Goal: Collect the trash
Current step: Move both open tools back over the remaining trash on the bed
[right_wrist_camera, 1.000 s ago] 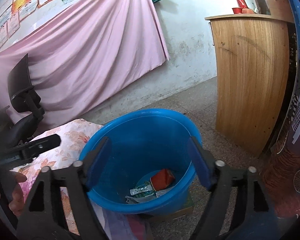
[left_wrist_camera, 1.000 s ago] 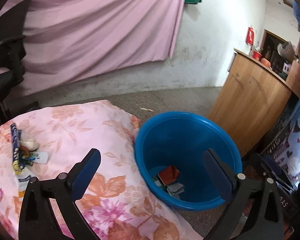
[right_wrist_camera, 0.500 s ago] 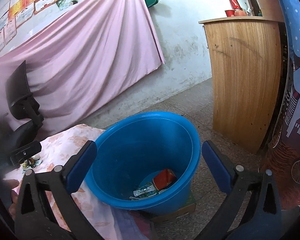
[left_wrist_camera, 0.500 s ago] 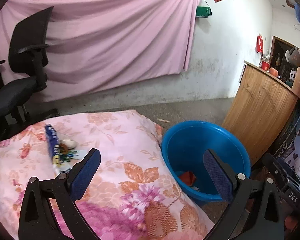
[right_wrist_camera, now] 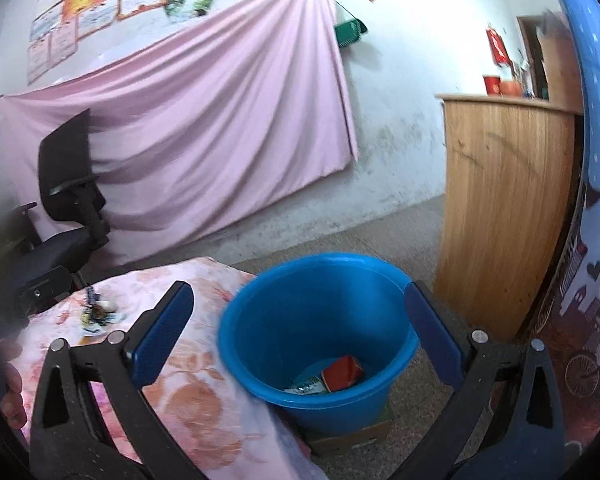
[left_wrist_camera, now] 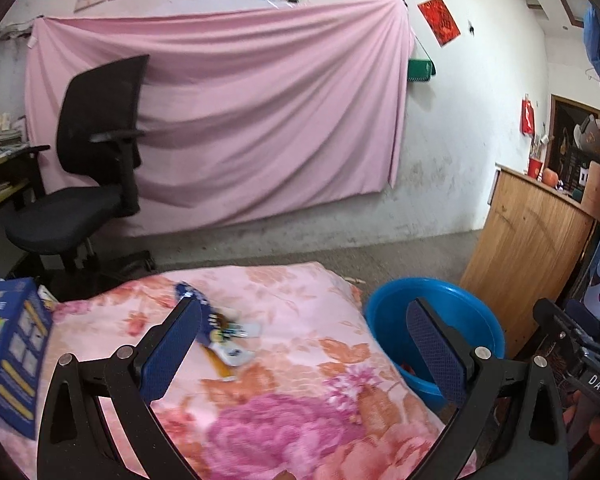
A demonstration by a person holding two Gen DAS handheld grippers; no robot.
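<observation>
A small pile of trash wrappers [left_wrist_camera: 224, 332] lies on the pink floral cloth [left_wrist_camera: 300, 400]; it also shows in the right wrist view [right_wrist_camera: 98, 318]. A blue bucket [right_wrist_camera: 316, 320] stands on the floor beside the cloth, with a red packet [right_wrist_camera: 342, 372] and other wrappers inside; it also shows in the left wrist view [left_wrist_camera: 452, 316]. My left gripper [left_wrist_camera: 304, 344] is open and empty above the cloth, near the pile. My right gripper [right_wrist_camera: 300, 332] is open and empty above the bucket's near rim.
A blue carton [left_wrist_camera: 8, 344] stands at the cloth's left edge. A black office chair [left_wrist_camera: 80, 192] stands behind by the pink wall drape. A wooden counter [right_wrist_camera: 504, 208] stands right of the bucket. The bucket rests on a flat cardboard piece [right_wrist_camera: 352, 436].
Both grippers have pulled back and up from the bucket. The left view has swung left toward the trash pile. The right gripper's jaws have opened wider.
</observation>
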